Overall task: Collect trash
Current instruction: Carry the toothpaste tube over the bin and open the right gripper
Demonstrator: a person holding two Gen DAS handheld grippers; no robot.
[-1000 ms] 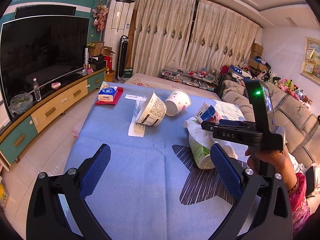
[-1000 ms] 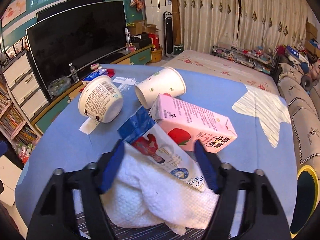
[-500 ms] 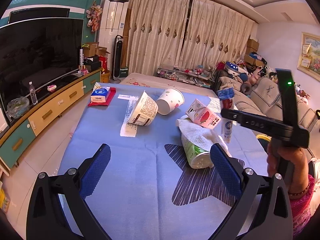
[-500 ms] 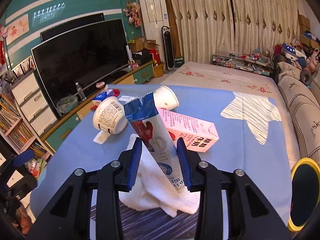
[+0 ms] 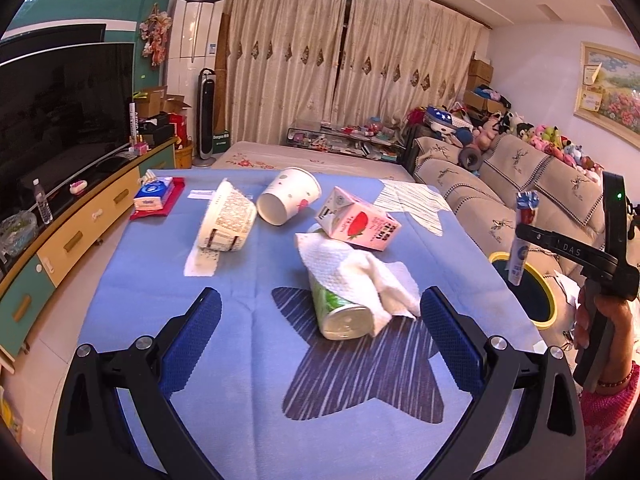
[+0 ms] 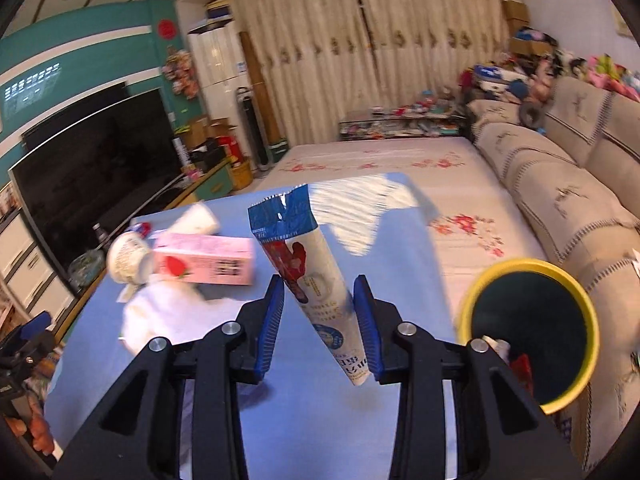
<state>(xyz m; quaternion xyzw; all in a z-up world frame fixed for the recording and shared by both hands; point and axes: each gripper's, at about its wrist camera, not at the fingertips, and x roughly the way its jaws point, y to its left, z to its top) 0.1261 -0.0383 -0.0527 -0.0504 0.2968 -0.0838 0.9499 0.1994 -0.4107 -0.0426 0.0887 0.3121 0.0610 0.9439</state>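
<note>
Fingers [image 6: 362,312] of the right gripper [image 6: 319,312]: clamped on a blue-and-white wrapper [image 6: 310,280], held tilted in the air off the table's right side; its lower end is cut off behind the right pad. Left gripper [image 5: 320,332]: spread wide and holding nothing, low over the blue tablecloth [image 5: 248,360].

Hard to make out: the right wrist view is motion-blurred, so print on the wrapper and details of the table items cannot be read. A green can [image 5: 340,312] lies on its side, mostly covered by a crumpled paper towel [image 5: 356,276].

Containers: yellow-rimmed bin [image 6: 528,332] just right of the wrapper, dark inside, with some trash partly visible at its near wall. Noodle bowl [image 5: 228,220] and paper cup [image 5: 288,196] lie tipped over; contents not visible. Pink milk carton [image 5: 356,224] lies flat beside the towel.

Edges: the bin stands just past the table's right edge, before the sofa [image 5: 500,184]. Bare cloth lies between the left gripper's pads and the can.
</note>
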